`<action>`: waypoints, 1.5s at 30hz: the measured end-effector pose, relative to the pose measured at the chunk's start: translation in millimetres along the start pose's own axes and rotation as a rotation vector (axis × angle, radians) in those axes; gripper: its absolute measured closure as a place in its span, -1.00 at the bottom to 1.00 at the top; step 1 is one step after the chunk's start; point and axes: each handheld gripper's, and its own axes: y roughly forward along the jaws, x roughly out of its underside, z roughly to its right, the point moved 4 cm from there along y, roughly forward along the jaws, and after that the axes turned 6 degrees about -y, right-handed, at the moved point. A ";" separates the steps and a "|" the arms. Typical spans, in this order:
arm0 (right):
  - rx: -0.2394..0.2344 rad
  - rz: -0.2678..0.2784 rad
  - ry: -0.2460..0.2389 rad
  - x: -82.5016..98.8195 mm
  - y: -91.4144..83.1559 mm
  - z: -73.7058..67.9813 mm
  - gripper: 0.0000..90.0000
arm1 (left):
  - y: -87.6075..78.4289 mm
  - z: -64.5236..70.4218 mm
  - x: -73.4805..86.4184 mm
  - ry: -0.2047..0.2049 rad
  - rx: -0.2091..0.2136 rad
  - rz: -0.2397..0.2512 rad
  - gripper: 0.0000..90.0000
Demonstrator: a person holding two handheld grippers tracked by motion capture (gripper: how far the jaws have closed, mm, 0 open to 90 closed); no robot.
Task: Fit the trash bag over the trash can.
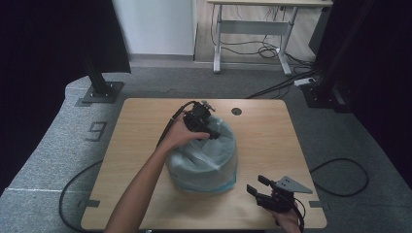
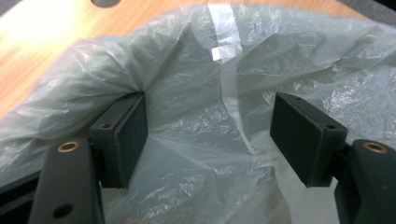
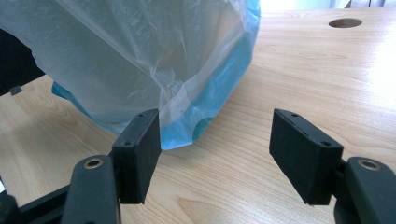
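Reaching over the far rim of the bin, the left hand-held gripper has its jaws wide apart, and they close on nothing. In the left gripper view the thin, see-through plastic bag lies between and behind the two black pads; the left pad sits against a fold of the film, but I cannot tell surely whether it touches, because the film is wrinkled and pale there.

The bag lines a round blue bin, which stands near the middle of the table. The film hangs loosely over the rim and down the outside wall, almost to the table.

The right hand-held gripper rests low at the near right corner of the table, a little apart from the bin. Its jaws are also wide open and empty. In the right gripper view the blue foot of the bin shows under the film, just beyond the left pad.

On the grey floor at the left of the table, a large figure "9" is marked. No brand or label can be read on the bag or the bin.
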 end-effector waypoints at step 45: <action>0.039 0.028 -0.008 -5.4 -4.4 4.5 -0.24 | 1.1 56.9 17.6 0.097 0.080 -0.105 -0.29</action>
